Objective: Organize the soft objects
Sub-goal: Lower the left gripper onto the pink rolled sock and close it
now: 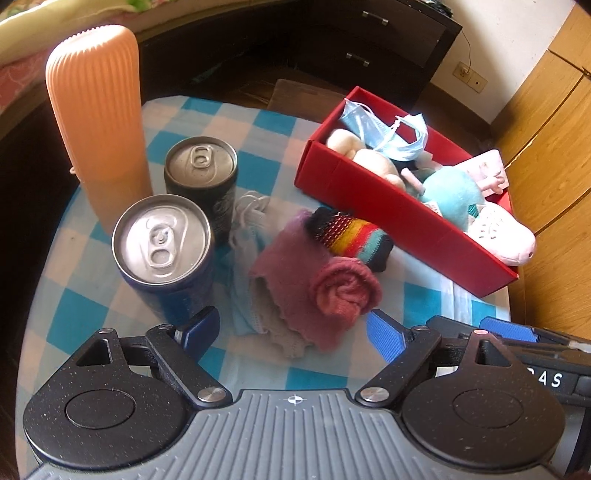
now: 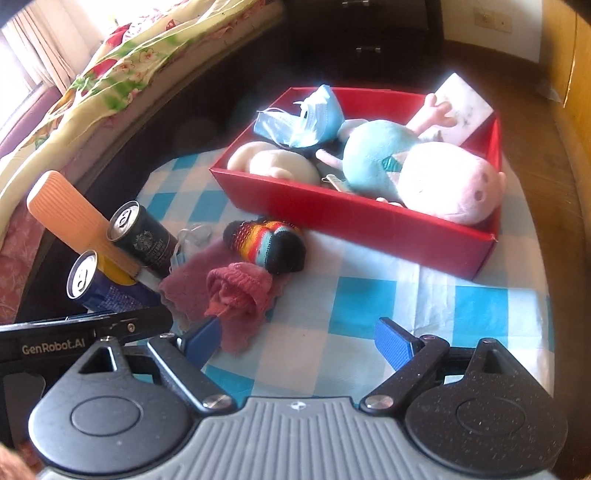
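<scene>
Pink sock — between open jaws.

Daylight floods both fisheye views, glaring off the can tops and washing out the curtain at upper left. Dark drawers sink into shadow; frame edges bend and blur, corners vignetted black.

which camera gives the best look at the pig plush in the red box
The right wrist view: the pig plush shows whole there, pink head, snout and blue body, inside the red box. In the left wrist view only its snout end shows over the box wall, washed out.
</scene>
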`<state>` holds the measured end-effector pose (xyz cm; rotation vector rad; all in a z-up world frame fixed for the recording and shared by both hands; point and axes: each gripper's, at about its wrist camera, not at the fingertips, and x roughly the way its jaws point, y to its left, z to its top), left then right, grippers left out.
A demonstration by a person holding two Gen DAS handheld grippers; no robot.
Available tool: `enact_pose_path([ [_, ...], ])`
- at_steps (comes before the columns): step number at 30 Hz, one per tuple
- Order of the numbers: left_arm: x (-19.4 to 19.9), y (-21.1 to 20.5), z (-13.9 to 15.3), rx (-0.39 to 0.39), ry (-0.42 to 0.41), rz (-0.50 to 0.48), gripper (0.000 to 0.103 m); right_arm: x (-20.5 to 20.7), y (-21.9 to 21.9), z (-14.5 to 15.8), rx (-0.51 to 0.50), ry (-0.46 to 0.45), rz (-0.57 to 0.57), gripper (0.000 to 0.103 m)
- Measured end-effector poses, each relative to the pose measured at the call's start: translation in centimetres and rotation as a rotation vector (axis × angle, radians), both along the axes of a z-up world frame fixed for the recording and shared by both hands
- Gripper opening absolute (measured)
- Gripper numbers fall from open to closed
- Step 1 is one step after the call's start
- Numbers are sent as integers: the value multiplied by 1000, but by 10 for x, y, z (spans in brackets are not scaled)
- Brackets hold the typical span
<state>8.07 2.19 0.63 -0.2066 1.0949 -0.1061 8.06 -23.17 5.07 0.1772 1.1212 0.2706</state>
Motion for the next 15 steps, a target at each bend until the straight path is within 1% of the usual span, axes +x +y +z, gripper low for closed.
enact_pose_path([
  [3,-2,6,-4,-28,7,-3,90,5,1,-4,-9,3,-9,69],
  [7,-3,2,-10,-33,16,-31,90,11,3,-11,-30,20,-15,69],
  [11,-2,-4,-11,-51,8,-46,90,14,-1,-11,-67,3,-57,70],
  [15,2,-20,-13,-29,-10,-90,90,15,-15,-14,-63,11,-113,70],
])
